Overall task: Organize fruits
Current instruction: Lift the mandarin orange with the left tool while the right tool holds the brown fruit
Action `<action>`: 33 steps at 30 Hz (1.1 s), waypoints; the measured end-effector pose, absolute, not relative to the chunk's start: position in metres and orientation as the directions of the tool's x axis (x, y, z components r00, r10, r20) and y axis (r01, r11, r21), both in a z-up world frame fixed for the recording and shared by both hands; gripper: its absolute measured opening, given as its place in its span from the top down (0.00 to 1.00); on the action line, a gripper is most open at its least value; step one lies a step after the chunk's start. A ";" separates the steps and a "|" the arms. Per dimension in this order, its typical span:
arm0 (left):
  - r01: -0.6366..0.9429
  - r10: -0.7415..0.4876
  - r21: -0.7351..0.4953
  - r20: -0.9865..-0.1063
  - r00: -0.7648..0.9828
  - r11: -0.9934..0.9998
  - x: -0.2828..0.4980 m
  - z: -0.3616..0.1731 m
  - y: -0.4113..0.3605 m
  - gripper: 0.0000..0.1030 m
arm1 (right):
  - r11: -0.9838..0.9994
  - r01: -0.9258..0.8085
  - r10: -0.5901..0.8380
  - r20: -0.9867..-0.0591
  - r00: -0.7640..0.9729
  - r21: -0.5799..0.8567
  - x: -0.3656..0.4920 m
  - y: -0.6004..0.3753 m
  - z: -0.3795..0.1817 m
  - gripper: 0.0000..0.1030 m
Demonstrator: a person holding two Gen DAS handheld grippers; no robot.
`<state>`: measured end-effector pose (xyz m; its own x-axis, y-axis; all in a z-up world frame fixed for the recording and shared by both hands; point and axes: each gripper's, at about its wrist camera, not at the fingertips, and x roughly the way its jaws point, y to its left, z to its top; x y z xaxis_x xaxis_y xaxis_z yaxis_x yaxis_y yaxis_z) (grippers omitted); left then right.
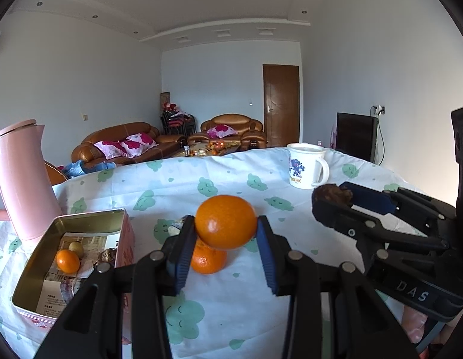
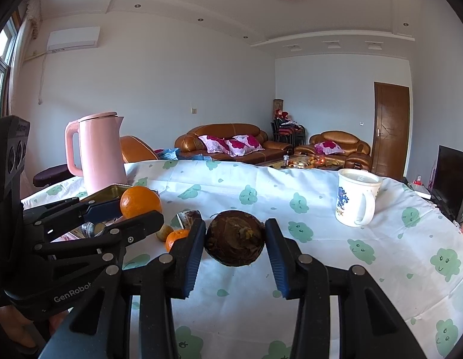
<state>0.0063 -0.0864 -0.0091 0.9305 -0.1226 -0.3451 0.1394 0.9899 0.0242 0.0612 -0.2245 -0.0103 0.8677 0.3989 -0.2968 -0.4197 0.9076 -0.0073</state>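
We've got the left gripper [image 1: 227, 230] clamped on a glossy orange [image 1: 226, 222] — right gripper [image 2: 235, 240] pinching a dark, rough brown fruit [image 2: 235, 238], both right of the tin [image 1: 81, 218].

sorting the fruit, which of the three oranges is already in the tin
The small orange lying in the open tin, beside a greenish fruit. The big orange is clamped in the left gripper; the third orange sits on the tablecloth beneath it.
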 end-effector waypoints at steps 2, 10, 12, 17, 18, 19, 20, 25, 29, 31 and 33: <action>0.138 -0.121 0.025 -0.340 0.932 0.990 0.005 -0.008 -0.086 0.60 | 0.907 -0.420 0.399 -0.293 0.869 -0.009 0.060 -0.224 -0.010 0.58; 0.134 -0.119 0.022 -0.330 0.936 0.991 0.004 -0.007 -0.084 0.60 | 0.907 -0.421 0.401 -0.281 0.872 -0.013 0.057 -0.225 -0.010 0.58; 0.130 -0.116 0.021 -0.328 0.938 0.991 0.003 -0.007 -0.083 0.60 | 0.907 -0.421 0.402 -0.273 0.874 -0.014 0.055 -0.225 -0.010 0.58; 0.124 -0.111 0.019 -0.316 0.942 0.992 0.000 -0.005 -0.083 0.60 | 0.908 -0.419 0.401 -0.252 0.881 -0.021 0.051 -0.225 -0.008 0.58; 0.122 -0.110 0.019 -0.316 0.942 0.992 0.000 -0.005 -0.082 0.60 | 0.908 -0.417 0.399 -0.250 0.882 -0.022 0.050 -0.226 -0.007 0.58; 0.122 -0.110 0.019 -0.315 0.943 0.992 0.000 -0.005 -0.082 0.60 | 0.909 -0.416 0.398 -0.250 0.883 -0.022 0.050 -0.226 -0.007 0.58; 0.123 -0.110 0.020 -0.315 0.943 0.992 -0.001 -0.004 -0.082 0.60 | 0.910 -0.415 0.397 -0.249 0.883 -0.022 0.050 -0.226 -0.007 0.58; 0.120 -0.109 0.017 -0.314 0.943 0.993 -0.001 -0.005 -0.082 0.60 | 0.911 -0.412 0.392 -0.251 0.885 -0.032 0.050 -0.225 -0.007 0.58; 0.112 -0.102 0.013 -0.318 0.943 0.994 -0.001 -0.005 -0.078 0.60 | 0.908 -0.415 0.391 -0.254 0.885 -0.048 0.049 -0.222 -0.007 0.58; 0.104 -0.094 0.015 -0.316 0.944 0.994 -0.002 -0.005 -0.076 0.60 | 0.908 -0.416 0.391 -0.253 0.885 -0.054 0.048 -0.221 -0.007 0.58; 0.100 -0.090 0.016 -0.317 0.944 0.995 -0.001 -0.005 -0.074 0.60 | 0.905 -0.420 0.392 -0.256 0.883 -0.062 0.048 -0.219 -0.007 0.58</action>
